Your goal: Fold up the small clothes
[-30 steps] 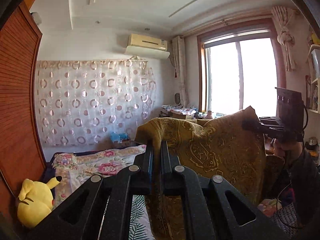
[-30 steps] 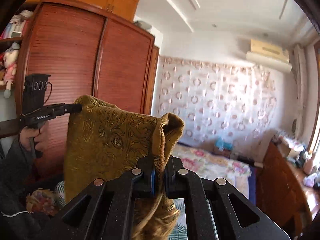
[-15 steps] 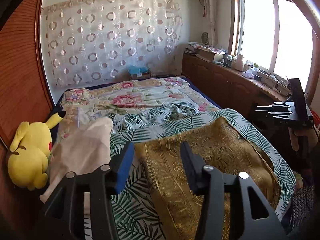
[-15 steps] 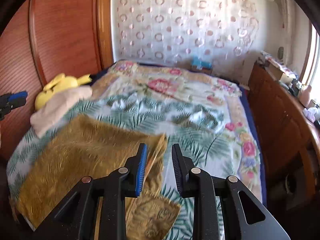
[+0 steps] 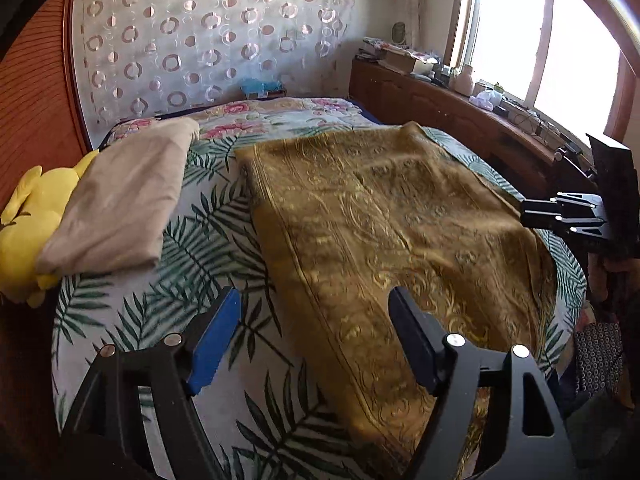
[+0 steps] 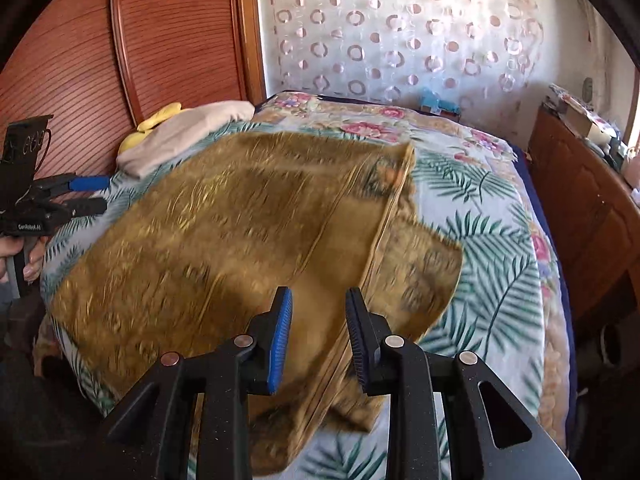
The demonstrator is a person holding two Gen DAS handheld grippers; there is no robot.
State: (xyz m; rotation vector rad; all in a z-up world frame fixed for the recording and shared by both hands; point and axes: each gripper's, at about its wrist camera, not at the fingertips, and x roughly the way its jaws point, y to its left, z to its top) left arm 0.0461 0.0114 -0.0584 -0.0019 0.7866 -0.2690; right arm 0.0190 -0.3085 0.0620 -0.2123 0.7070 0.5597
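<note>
A gold patterned cloth (image 5: 380,232) lies spread on the bed; it also shows in the right wrist view (image 6: 224,248), blurred, with one side folded over near the right. My left gripper (image 5: 314,320) is open wide and empty above the cloth's near left edge. My right gripper (image 6: 319,312) is open and empty above the cloth's near fold. Each gripper shows in the other's view: the right gripper (image 5: 560,216) at the cloth's right edge, the left gripper (image 6: 76,196) at the bed's left side.
A folded beige cloth (image 5: 128,200) lies at the bed's left on a yellow plush toy (image 5: 28,220). The leaf-print bedspread (image 5: 224,248) covers the bed. A wooden wardrobe (image 6: 120,60) stands on the left, a wooden cabinet (image 6: 592,208) along the window side.
Both grippers held the gold cloth up in the air, then lowered it onto the bed and let go. Both have opened further and drawn back a little.
</note>
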